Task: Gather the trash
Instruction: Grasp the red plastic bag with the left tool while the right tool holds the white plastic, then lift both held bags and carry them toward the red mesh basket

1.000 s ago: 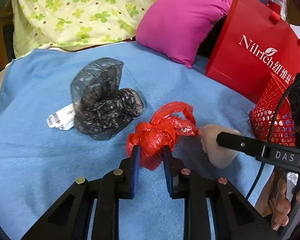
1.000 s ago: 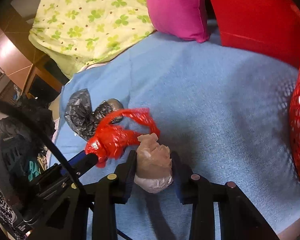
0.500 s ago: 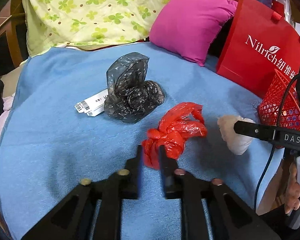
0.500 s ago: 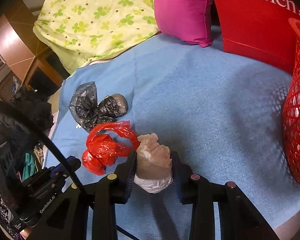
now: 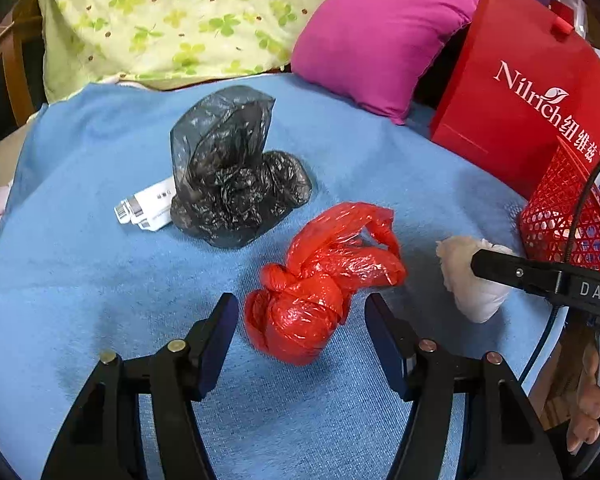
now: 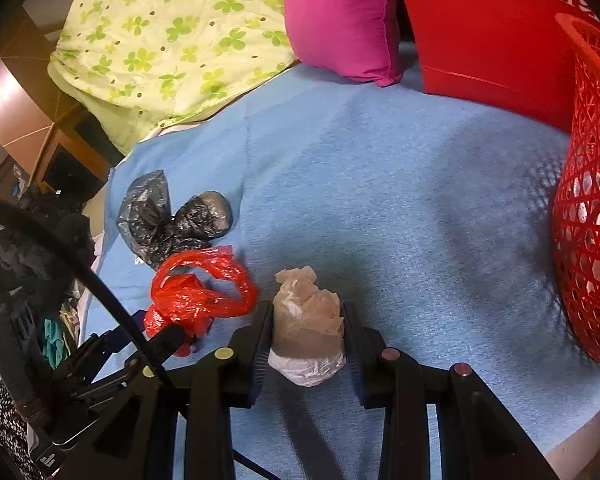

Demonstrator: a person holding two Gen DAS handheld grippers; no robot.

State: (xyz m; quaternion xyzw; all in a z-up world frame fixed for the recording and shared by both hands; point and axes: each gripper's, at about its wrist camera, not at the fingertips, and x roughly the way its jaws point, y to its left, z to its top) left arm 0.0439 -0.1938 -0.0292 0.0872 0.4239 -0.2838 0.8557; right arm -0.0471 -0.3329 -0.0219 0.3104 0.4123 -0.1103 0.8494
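My left tongs [image 5: 300, 320] are spread wide around the red bag [image 5: 320, 280] lying on the blue blanket [image 5: 80, 280], touching neither side. My right tongs [image 6: 306, 340] pinch the pale wad [image 6: 306, 336]. The red basket [image 6: 588, 240] stands to the right, the black bag [image 5: 228, 184] beyond.

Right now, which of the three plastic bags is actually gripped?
The pale bag, clamped in the right gripper. The red bag lies loose between the open left gripper; the black bag sits untouched.
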